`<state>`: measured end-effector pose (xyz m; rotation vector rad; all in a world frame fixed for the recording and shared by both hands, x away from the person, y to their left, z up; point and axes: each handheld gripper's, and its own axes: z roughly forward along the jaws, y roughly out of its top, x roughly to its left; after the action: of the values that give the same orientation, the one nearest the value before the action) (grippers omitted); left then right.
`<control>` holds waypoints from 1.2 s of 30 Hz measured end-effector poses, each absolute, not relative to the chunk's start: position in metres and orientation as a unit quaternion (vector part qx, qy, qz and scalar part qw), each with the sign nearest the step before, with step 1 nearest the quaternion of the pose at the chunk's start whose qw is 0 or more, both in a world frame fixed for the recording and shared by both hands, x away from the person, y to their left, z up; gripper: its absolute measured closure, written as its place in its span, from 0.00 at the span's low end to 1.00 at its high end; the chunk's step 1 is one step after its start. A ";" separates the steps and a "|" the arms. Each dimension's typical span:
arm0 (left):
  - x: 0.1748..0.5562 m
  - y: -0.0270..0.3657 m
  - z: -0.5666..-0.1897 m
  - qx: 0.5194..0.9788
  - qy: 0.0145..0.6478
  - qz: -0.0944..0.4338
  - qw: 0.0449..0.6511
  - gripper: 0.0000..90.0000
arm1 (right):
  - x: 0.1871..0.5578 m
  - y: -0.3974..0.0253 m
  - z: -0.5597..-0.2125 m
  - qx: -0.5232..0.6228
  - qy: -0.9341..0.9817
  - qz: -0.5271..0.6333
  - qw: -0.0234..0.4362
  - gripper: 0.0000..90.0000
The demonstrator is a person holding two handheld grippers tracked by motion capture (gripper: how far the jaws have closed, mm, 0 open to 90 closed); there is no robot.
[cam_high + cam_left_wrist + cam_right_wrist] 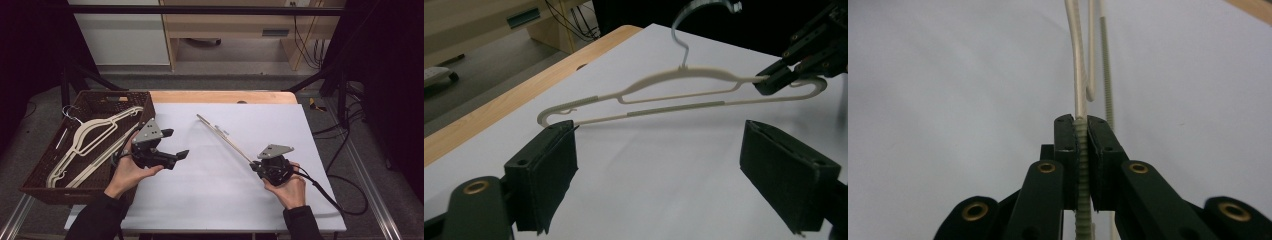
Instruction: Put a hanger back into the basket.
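Note:
A cream plastic hanger [224, 136] with a metal hook [691, 20] is held upright, edge-on, over the white sheet [200, 190]. My right gripper [256, 166] is shut on the hanger's near shoulder end [1081, 145]. My left gripper [176, 145] is open a little left of the hanger and holds nothing. In the left gripper view the hanger [674, 92] spans the scene just beyond my left gripper [659, 165], and the right gripper [774, 80] pinches its right end.
A dark woven basket [47, 187] at the left holds more cream hangers [95, 137]. The wooden table edge [220, 96] runs along the back. A cable [340, 200] trails from the right gripper over the sheet's right edge.

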<state>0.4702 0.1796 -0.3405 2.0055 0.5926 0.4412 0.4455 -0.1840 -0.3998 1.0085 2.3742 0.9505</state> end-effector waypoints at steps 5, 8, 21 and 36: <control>0.471 0.183 -0.344 0.827 0.240 0.185 0.473 0.17 | 0.444 -0.191 -0.393 0.363 0.839 0.358 0.191 0.96; 0.470 0.183 -0.344 0.829 0.235 0.185 0.472 0.17 | 0.443 -0.193 -0.391 0.359 0.840 0.367 0.177 0.96; 0.474 0.174 -0.346 0.856 0.198 0.164 0.448 0.18 | 0.428 -0.192 -0.376 0.266 0.862 0.424 0.079 0.96; 0.474 0.145 -0.368 0.917 0.097 0.100 0.373 0.63 | 0.420 -0.187 -0.377 0.198 0.882 0.426 0.026 0.96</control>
<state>0.4740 0.1448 -0.3678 2.3493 0.2487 0.2571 0.4198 -0.1872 -0.3770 0.6103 2.7267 1.3165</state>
